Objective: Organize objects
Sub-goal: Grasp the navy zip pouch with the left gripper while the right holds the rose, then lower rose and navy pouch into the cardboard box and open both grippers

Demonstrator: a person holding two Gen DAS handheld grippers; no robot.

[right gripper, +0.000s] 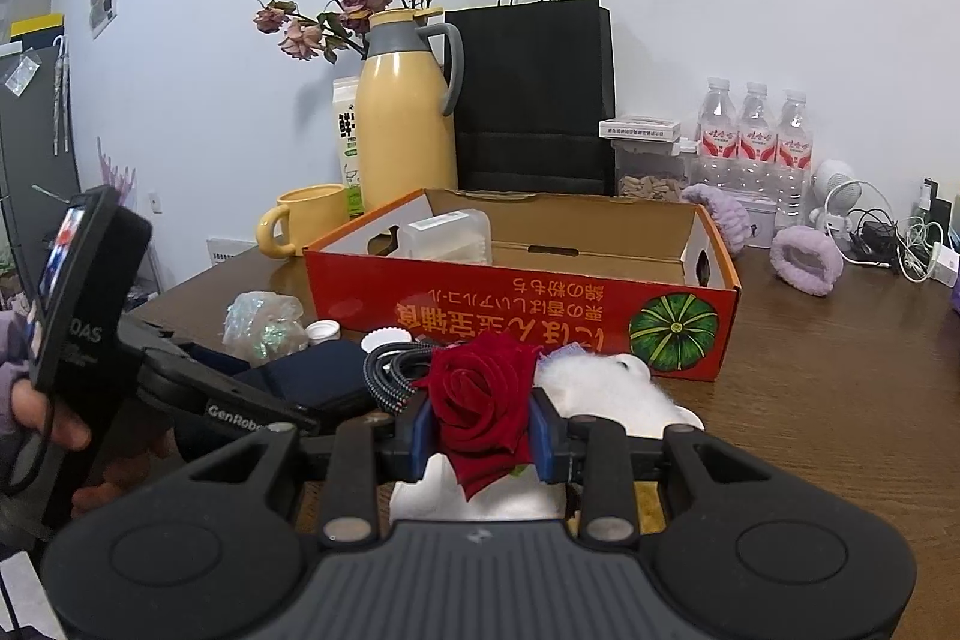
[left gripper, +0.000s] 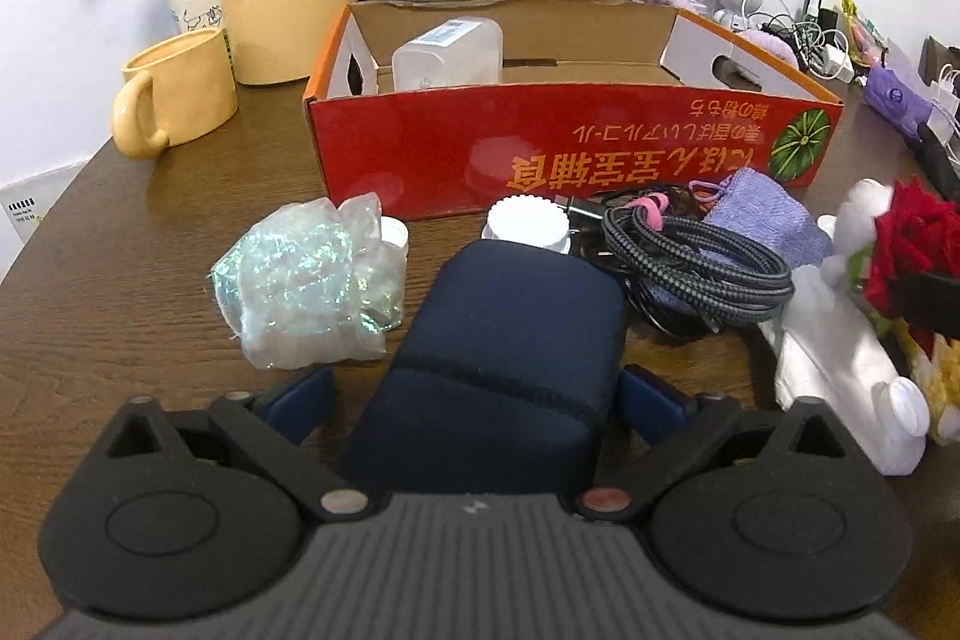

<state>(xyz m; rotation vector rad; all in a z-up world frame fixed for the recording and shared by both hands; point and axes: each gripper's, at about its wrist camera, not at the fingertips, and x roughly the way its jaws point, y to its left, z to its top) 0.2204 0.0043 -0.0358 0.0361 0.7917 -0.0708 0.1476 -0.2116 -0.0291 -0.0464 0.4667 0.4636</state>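
Crowding the red box's front wall are a crinkly bag, white cap, coiled cable and purple pouch. The navy case lies on the table, long axis toward the box, between the left gripper's wide-spread fingers; contact unclear. The right gripper pinches a red rose narrowly.

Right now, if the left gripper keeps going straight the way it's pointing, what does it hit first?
The navy case, which already sits between the left gripper and its open fingers. Past it, probably the white ridged cap, then the red box; depth is unclear.
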